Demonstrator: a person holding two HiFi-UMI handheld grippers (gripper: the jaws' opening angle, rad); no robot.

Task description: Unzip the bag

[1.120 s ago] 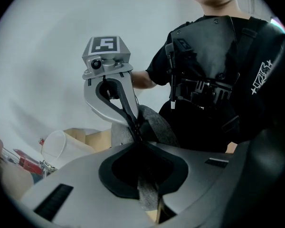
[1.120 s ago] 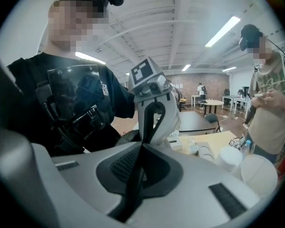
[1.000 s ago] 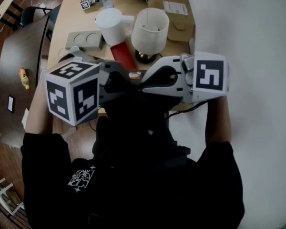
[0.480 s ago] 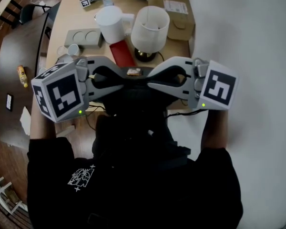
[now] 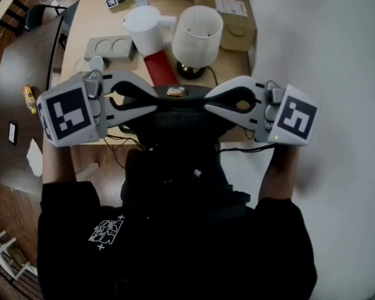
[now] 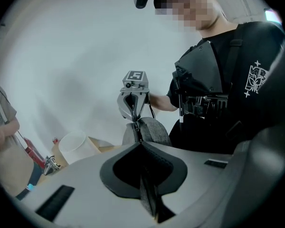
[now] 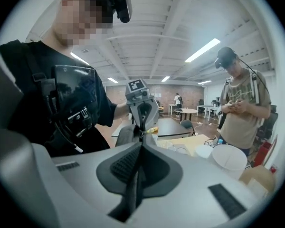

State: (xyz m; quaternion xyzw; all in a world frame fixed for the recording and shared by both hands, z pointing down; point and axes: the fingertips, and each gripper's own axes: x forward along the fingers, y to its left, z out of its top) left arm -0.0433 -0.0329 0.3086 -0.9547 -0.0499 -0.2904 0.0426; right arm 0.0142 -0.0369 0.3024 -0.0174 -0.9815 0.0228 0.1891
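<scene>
My left gripper [image 5: 155, 107] and right gripper [image 5: 207, 102], jaws clenched, pinch the dark grey felt bag [image 5: 181, 122]. A white drum-shaded lamp [image 5: 197, 36] stands behind; the zip is hard to make out.

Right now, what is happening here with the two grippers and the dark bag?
A person stands at a wooden table with a gripper in each hand. The left gripper and the right gripper point toward each other, and both have their jaws shut on the upper edge of a dark grey bag, which is held up between them in front of the person's chest. Whether the zip has begun to open cannot be told from these views.
</scene>
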